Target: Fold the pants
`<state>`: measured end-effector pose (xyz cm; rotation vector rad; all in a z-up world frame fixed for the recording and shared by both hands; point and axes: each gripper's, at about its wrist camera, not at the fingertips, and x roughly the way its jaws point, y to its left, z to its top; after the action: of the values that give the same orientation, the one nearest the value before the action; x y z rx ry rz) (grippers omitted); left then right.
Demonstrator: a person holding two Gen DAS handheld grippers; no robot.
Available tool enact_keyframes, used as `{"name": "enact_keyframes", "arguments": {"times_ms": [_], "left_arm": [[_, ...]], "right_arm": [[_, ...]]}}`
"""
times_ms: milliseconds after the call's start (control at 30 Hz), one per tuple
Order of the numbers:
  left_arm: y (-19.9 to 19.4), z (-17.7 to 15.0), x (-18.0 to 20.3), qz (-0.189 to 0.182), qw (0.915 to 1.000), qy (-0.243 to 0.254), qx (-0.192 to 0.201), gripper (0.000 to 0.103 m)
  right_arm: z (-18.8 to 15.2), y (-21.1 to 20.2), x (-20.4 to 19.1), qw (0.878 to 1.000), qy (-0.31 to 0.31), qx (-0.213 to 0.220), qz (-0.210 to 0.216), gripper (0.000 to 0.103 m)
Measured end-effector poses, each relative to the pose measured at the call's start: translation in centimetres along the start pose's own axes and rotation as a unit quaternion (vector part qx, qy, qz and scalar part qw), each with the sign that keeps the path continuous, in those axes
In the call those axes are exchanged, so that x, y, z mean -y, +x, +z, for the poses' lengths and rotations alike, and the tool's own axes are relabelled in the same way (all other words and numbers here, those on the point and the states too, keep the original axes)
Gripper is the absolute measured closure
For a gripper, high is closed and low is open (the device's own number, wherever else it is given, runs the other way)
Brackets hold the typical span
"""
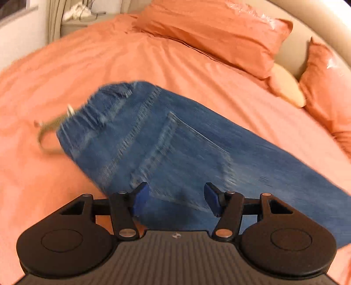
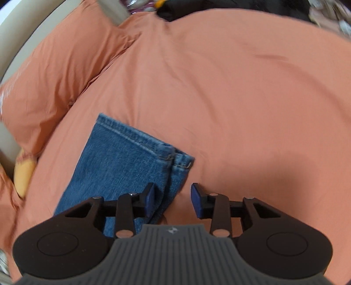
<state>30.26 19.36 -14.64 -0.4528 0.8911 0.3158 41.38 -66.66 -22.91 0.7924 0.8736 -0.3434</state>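
Blue jeans [image 1: 171, 140] lie on the orange bed cover [image 1: 65, 72], folded lengthwise so one back pocket faces up. The waistband points to the far left, and a tan belt [image 1: 47, 131] sticks out of it. My left gripper [image 1: 174, 197] is open, its blue pads over the seat of the jeans, holding nothing. In the right wrist view the stacked leg hems [image 2: 140, 142] lie flat on the bed cover [image 2: 241, 87]. My right gripper [image 2: 173, 199] is open above the hem end's right edge, empty.
Orange pillows [image 1: 215, 32] lie along the beige headboard [image 1: 329, 24] at the far right in the left view; one pillow [image 2: 57, 65] is at the far left in the right view. A yellow cushion [image 2: 23, 175] sits beside it. Dark clutter [image 2: 197, 6] lies beyond the bed's far edge.
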Motion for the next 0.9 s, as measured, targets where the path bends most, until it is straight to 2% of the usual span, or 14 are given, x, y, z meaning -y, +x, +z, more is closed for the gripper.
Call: {"name": "enact_keyframes", "arguments": {"times_ms": [100,200,333,500,567,733,767,833,900], "left_arm": [[-0.7,-1.9,-0.3,-0.046,0.9979,-0.045,-0.01,0.035],[-0.5,-4.9,-0.3,-0.086,0.9915,-0.096,-0.018,0.033],[0.8,-8.8,0.5,-0.118,0.9837,-0.13,-0.038,0.033],[3.3,-11.8,0.4,-0.157,0.9594,-0.23,-0.048,0.033],[3.9,-12.2,0.7,-0.171,0.9539,-0.245,-0.034,0.033],[5.6,-12.9,2.1,-0.187,0.9478,-0.258,-0.022,0.035],[5.8,-12.9,2.4,-0.185,0.9482,-0.257,-0.019,0.039],[6.2,-12.8,3.0,-0.183,0.9492,-0.254,-0.028,0.062],[6.1,-12.9,3.1,-0.18,0.9497,-0.254,-0.033,0.075]], "right_arm": [[-0.2,0.8,-0.1,1.0,-0.006,0.009,-0.01,0.077],[-0.3,1.0,-0.9,0.999,-0.023,0.025,-0.023,0.082],[-0.4,1.4,-1.6,0.998,-0.036,0.031,-0.032,0.085],[-0.3,1.5,-1.2,0.999,-0.036,0.033,-0.024,0.086],[-0.2,1.4,-1.0,0.999,-0.035,0.033,-0.022,0.086],[-0.4,1.1,-0.9,0.998,-0.037,0.035,-0.022,0.086],[-0.4,1.1,-0.9,0.998,-0.037,0.036,-0.022,0.086],[-0.5,1.1,-0.9,0.998,-0.04,0.038,-0.022,0.087],[-0.6,0.9,-1.1,0.998,-0.048,0.042,-0.025,0.093]]}}
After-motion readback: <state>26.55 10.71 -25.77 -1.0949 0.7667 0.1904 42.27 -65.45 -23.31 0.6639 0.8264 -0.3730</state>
